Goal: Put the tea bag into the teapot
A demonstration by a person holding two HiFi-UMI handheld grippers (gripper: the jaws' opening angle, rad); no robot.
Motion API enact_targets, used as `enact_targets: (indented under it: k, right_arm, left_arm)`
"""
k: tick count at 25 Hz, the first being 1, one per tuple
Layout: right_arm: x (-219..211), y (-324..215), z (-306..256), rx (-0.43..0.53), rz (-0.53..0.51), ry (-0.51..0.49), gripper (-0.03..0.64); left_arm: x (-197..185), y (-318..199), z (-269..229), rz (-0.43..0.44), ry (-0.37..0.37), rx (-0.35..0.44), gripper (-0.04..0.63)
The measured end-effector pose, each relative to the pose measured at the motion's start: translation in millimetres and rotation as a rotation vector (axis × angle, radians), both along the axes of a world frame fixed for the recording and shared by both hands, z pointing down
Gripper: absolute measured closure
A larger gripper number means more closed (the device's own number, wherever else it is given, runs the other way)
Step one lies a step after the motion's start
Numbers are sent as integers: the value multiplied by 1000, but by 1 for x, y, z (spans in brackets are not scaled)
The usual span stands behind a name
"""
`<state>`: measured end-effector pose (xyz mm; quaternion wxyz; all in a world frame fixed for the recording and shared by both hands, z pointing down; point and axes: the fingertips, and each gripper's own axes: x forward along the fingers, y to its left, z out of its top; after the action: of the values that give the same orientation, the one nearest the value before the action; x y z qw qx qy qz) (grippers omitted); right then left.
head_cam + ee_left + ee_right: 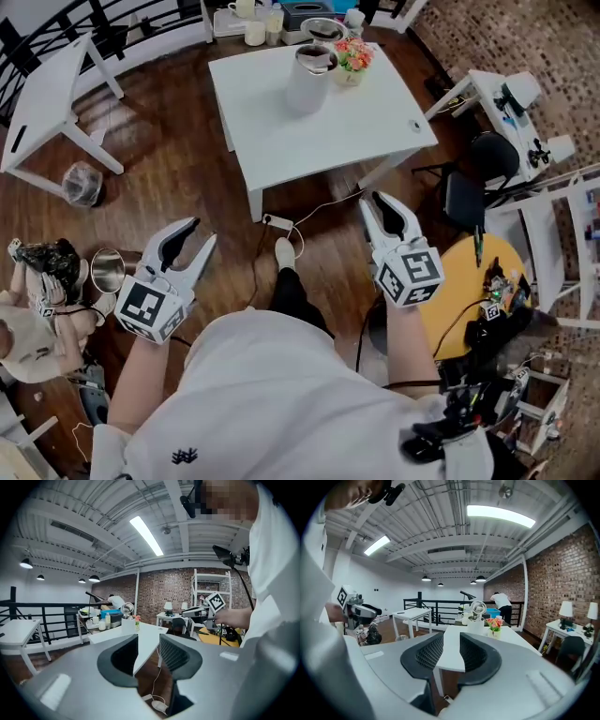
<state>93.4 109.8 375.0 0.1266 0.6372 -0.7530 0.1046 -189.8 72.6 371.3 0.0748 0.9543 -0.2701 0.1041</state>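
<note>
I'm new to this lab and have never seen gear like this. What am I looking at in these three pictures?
There is no robot here: a person holds a two-jaw gripper in each hand. The head view comes from a camera on their head, looking down at the left gripper and the right gripper. The other two pictures come from cameras riding on each gripper, looking along its jaws. Both pairs of jaws stand apart with nothing between them. Ahead stands a white table carrying a white teapot and a small pot of flowers. I cannot make out a tea bag.
</note>
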Motion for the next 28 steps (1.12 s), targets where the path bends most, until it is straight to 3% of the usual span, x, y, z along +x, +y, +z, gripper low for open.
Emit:
enact_targets:
  k: [5, 10, 28]
  right_arm:
    - [-25, 83, -29, 32, 69, -5, 508]
    - [-37, 133, -45, 39, 89, 1, 506]
    - [-69, 190, -53, 17, 84, 24, 505]
  left_arm:
    - [-20, 46, -5, 51, 10, 0, 477]
    - [-27, 80, -11, 81, 26, 2, 477]
    - [-26, 113, -30, 142, 30, 14, 477]
